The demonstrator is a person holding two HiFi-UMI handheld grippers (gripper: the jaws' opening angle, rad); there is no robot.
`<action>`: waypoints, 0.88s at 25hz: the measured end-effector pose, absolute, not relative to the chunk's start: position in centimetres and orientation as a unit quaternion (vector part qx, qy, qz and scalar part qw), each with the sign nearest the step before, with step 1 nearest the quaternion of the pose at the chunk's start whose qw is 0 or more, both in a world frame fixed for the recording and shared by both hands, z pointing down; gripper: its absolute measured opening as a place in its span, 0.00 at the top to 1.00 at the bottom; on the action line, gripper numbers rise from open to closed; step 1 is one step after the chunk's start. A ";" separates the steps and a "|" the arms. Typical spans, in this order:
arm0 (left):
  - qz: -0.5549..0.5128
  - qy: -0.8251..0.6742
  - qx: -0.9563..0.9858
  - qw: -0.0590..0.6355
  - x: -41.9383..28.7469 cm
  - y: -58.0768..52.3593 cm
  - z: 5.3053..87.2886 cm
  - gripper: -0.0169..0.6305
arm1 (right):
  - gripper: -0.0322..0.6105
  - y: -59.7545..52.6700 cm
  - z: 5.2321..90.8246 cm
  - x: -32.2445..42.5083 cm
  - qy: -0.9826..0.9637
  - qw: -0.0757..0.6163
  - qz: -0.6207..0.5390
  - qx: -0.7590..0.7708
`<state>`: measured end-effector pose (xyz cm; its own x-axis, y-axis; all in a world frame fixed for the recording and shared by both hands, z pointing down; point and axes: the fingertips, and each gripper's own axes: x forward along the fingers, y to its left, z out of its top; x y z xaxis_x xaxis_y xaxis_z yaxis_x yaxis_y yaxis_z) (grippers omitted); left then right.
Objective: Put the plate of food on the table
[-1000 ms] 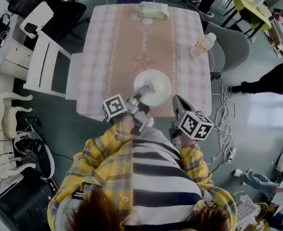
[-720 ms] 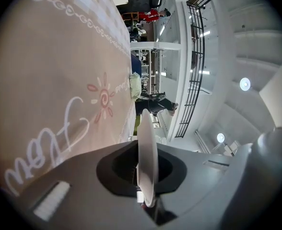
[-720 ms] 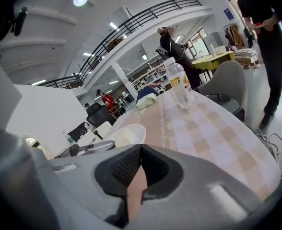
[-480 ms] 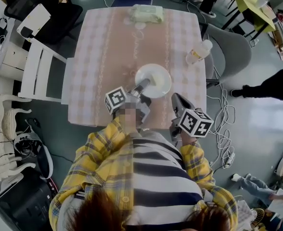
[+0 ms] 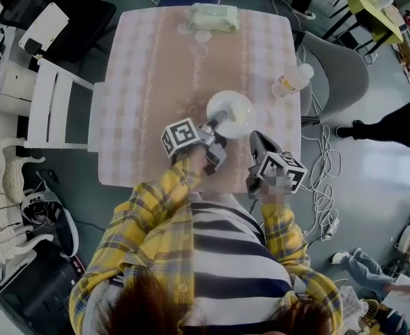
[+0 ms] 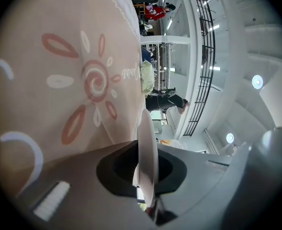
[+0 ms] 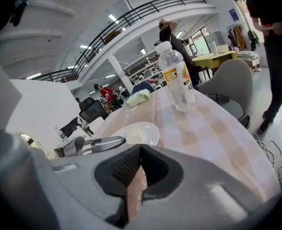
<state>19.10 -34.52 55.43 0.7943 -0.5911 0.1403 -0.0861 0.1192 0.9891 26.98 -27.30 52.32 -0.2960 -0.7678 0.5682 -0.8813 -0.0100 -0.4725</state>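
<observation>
1. Over the near half of the table (image 5: 156, 82), we hold the plate (image 5: 234, 109), which has something pale on it. We cannot tell if it touches the cloth yet.
2. Our left gripper (image 5: 217, 124) pinches the plate's rim on the side close to us. One jaw presses on top of the thin white edge and one presses under it.
3. Our right gripper (image 5: 256, 139) hangs just beside the plate. Its jaws are pressed together with nothing in them.
4. We think the plate is hard and smooth, and it can break. We hold it by one edge only, so it may tip and the food may slide. The rim is the place to grab, pushed well into the pads.
5. The plate is round, so it has no long side. It lies flat with its face up.
</observation>
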 end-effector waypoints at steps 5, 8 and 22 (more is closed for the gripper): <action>-0.168 -0.259 0.640 0.704 20.3 -35.5 55.7 0.98 | 0.95 -27.7 53.1 27.0 -0.694 0.079 0.400 0.593; -0.150 -0.256 0.634 0.714 20.5 -35.6 56.0 0.98 | 0.95 -27.6 53.5 27.0 -0.693 0.087 0.401 0.592; -0.097 -0.245 0.618 0.741 21.2 -35.3 55.5 0.68 | 0.95 -28.4 53.5 27.0 -0.702 0.081 0.403 0.581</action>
<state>21.20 -35.29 55.48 0.8608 -0.4469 0.2435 -0.1590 0.2183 0.9628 27.04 -28.42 53.50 -0.3111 -0.7507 0.5827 -0.8820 -0.0002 -0.4712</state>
